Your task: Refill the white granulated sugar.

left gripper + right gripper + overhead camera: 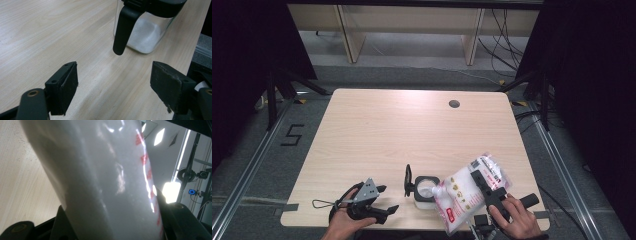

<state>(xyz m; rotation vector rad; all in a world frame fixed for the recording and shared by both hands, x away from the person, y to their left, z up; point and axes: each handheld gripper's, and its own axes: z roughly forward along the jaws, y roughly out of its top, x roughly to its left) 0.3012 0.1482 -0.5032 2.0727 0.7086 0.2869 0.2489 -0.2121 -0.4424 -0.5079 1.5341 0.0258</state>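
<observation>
My right gripper [484,187] clamps the tilted bag [464,192], spout over the partly filled jar [426,189]; left gripper [379,202] waits open beside it.

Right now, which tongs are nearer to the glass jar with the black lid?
Right. The right tongs hold the white bag tilted with its corner at the glass jar mouth. The left tongs rest open on the table, apart from the jar.

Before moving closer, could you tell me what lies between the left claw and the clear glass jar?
Bare wooden table, seen in the left gripper view.
</observation>
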